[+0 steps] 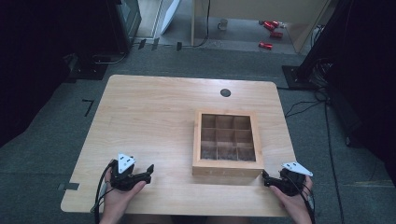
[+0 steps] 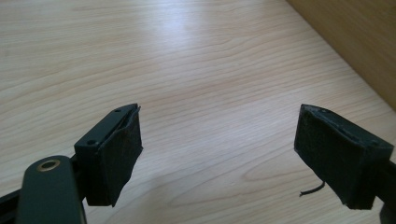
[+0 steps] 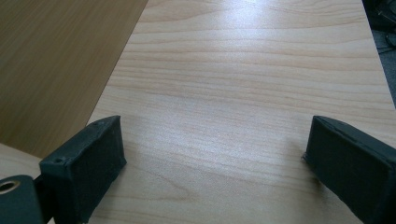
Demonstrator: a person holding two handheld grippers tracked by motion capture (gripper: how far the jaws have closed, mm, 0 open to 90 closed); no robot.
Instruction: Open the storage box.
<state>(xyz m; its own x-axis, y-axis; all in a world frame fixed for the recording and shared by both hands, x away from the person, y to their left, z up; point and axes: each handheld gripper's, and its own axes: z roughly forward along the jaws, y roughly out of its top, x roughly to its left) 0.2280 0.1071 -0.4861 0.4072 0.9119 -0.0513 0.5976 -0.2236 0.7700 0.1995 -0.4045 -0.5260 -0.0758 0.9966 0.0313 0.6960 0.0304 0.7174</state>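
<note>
On table (image 1: 149, 112): divided wooden box (image 1: 227, 142) btwn both hand-held grippers.

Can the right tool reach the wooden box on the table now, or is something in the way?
Probably yes. The right tool is open, beside the box near corner, with bare table between.
</note>
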